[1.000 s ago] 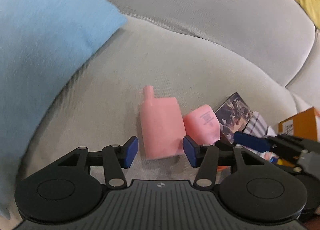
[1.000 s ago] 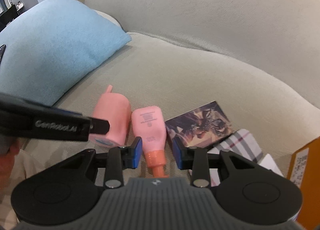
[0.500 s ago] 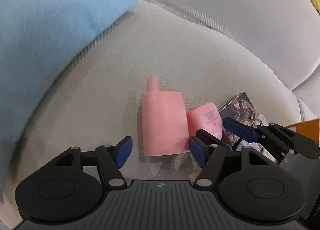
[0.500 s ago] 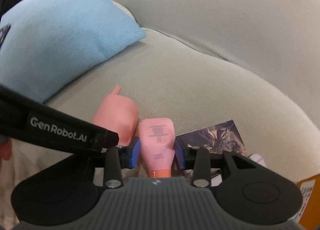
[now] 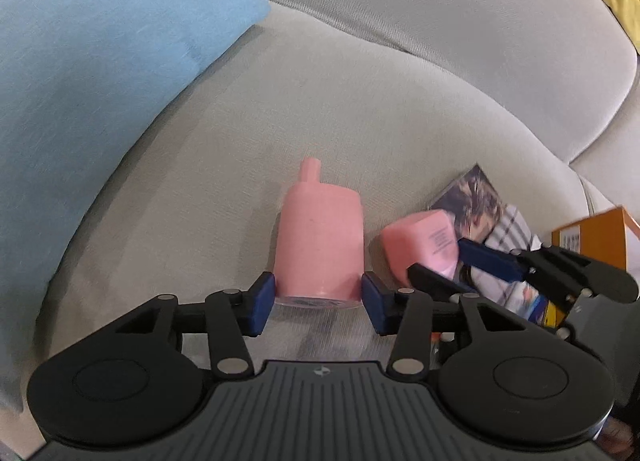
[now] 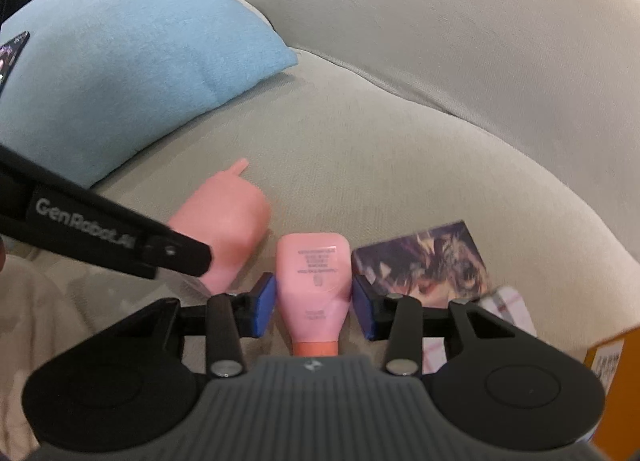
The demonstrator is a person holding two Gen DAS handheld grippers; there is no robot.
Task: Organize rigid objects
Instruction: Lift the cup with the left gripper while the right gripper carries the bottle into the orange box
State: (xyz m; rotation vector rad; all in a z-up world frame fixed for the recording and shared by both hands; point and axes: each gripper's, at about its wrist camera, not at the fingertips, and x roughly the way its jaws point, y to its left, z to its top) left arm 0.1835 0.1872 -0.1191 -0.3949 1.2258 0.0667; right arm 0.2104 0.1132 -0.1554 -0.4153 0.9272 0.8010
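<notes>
Left gripper point(image 5: 318, 303): jaws closing, straddling the base of the pink bottle point(image 5: 320, 237), pads at or just off its sides; can't confirm contact. Bottle lies on the sofa seat cushion point(image 5: 360, 121), long axis straight along the fingers, nozzle pointing away toward the backrest.

Right gripper point(image 6: 314, 309): pads clamped on the pink tube point(image 6: 316, 273), orange cap toward the camera, crimped end away.

Bottle and tube lie side by side, axes near parallel, each dead ahead of its own gripper.

Beyond, right: photo-print card point(image 6: 420, 261), orange box point(image 5: 592, 237). Far left: blue pillow point(image 6: 120, 61).
</notes>
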